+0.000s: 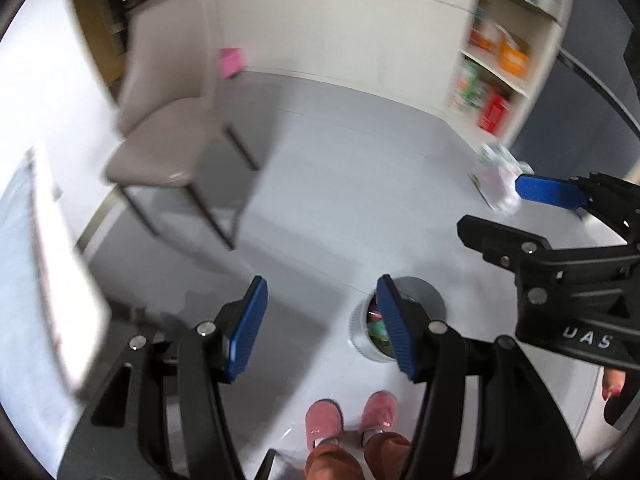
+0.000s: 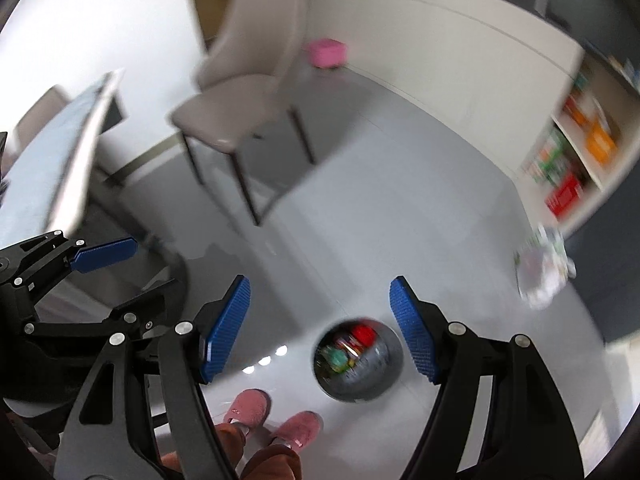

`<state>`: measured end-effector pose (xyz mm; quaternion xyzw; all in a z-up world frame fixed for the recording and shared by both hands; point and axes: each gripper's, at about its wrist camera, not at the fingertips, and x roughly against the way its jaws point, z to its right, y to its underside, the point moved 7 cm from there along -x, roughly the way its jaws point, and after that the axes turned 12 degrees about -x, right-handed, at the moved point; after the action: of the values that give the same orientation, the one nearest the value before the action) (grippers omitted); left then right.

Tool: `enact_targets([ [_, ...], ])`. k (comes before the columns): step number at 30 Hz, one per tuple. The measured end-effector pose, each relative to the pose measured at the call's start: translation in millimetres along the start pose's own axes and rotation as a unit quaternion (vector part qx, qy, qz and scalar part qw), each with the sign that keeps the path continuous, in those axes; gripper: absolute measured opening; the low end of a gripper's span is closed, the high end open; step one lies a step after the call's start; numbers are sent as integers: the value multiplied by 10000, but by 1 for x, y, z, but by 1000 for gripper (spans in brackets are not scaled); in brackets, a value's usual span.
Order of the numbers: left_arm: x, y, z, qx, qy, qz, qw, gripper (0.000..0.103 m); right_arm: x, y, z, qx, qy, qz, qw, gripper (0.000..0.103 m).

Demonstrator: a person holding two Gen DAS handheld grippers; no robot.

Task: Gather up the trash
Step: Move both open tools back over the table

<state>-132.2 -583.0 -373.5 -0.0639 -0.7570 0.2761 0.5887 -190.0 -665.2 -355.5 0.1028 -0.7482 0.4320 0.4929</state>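
Observation:
A round grey trash bin (image 2: 356,360) with colourful wrappers inside stands on the grey floor; it also shows in the left wrist view (image 1: 416,300), partly behind my left finger. A crumpled white and green wrapper (image 2: 542,268) lies on the floor near the shelf; it shows in the left wrist view (image 1: 496,178) too. My left gripper (image 1: 320,328) is open and empty, high above the floor. My right gripper (image 2: 320,328) is open and empty, above the bin. Each gripper shows in the other's view, my right gripper (image 1: 532,200) and my left gripper (image 2: 108,276).
A beige chair (image 1: 168,120) stands at the left by a white table (image 1: 44,264). A pink box (image 2: 326,52) sits by the white cabinet. An open shelf (image 1: 496,80) with colourful packages is at the right. The person's pink slippers (image 1: 348,416) are below.

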Motion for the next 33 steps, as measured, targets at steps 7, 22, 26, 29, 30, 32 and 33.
enact_targets([
  [7, 83, 43, -107, 1165, -944, -14, 9887, 58, 33, -37, -137, 1214, -836, 81, 9890, 70],
  [22, 219, 214, -316, 3305, -2469, -139, 9108, 58, 73, -17, -463, 3143, -2477, 43, 9165, 70],
  [26, 247, 262, -354, 3812, -2790, -259, 8810, 58, 78, 5, -525, 3542, -2758, -115, 8935, 70],
  [29, 264, 288, -384, 4186, -3028, -358, 8554, 58, 73, 17, -572, 3863, -2950, -286, 8735, 70],
  [30, 267, 298, -394, 4326, -3113, -379, 8453, 58, 71, 20, -590, 3984, -3019, -291, 8656, 70],
  [32, 273, 316, -411, 4505, -3282, -425, 8292, 58, 71, 21, -613, 4147, -3155, -287, 8530, 70],
  [33, 277, 324, -419, 4588, -3373, -453, 8208, 58, 69, 20, -630, 4254, -3252, -279, 8441, 70],
])
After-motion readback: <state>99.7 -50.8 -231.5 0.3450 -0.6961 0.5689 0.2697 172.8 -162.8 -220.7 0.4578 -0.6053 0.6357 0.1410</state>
